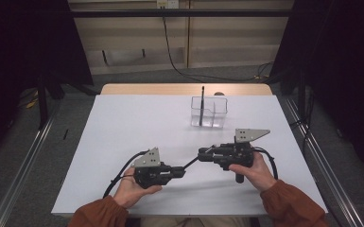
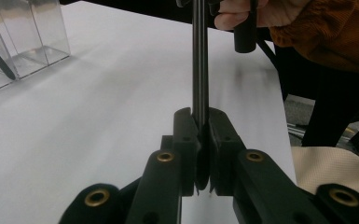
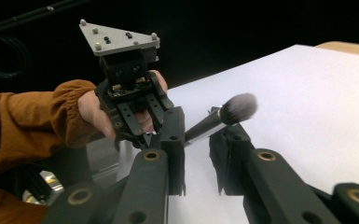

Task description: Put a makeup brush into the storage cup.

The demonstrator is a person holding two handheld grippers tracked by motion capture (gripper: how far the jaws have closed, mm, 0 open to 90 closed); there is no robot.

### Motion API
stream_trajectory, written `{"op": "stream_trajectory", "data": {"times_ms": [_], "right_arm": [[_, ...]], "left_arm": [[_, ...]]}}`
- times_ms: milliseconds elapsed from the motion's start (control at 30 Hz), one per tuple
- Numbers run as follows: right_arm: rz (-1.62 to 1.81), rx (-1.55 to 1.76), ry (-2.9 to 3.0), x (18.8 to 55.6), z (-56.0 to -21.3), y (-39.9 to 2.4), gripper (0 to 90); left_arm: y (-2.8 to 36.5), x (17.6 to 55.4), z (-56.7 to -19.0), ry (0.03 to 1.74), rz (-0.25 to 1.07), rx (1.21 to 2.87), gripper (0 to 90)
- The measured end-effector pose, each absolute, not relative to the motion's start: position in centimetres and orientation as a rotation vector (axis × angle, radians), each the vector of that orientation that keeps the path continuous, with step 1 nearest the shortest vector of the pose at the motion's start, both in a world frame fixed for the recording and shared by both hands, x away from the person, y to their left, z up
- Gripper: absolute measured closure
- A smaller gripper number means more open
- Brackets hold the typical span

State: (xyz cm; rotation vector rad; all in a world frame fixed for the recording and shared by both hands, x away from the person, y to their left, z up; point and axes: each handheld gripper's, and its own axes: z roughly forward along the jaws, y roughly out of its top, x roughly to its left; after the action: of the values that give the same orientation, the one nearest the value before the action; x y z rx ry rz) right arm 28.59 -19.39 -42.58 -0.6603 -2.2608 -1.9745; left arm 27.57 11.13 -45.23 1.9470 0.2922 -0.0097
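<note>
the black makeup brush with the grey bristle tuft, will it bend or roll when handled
The slim black makeup brush spans straight between the left gripper and right gripper, so its handle is probably stiff. Its round handle would likely roll on the white table. The fluffy tuft probably squashes easily.

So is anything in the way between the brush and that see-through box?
Nothing on the table is. The brush is clamped in the left gripper, and bare white table lies between it and the clear box. The right gripper has its jaws around the bristle end. A black stick stands in the box.
</note>
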Motion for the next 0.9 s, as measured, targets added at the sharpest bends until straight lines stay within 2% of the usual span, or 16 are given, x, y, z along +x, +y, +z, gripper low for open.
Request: {"op": "stream_trajectory", "data": {"times_ms": [467,900], "right_arm": [[-1.959,-0.657,-2.159,28.84,-42.47,-19.28,82.5],[-1.967,-0.663,-2.17,28.85,-42.29,-19.63,83.3]], "left_arm": [[11.37,27.74,-45.11,0.312,0.002,1.921,80.1],[11.77,27.76,-44.87,0.349,0.053,1.891,63.5]]}}
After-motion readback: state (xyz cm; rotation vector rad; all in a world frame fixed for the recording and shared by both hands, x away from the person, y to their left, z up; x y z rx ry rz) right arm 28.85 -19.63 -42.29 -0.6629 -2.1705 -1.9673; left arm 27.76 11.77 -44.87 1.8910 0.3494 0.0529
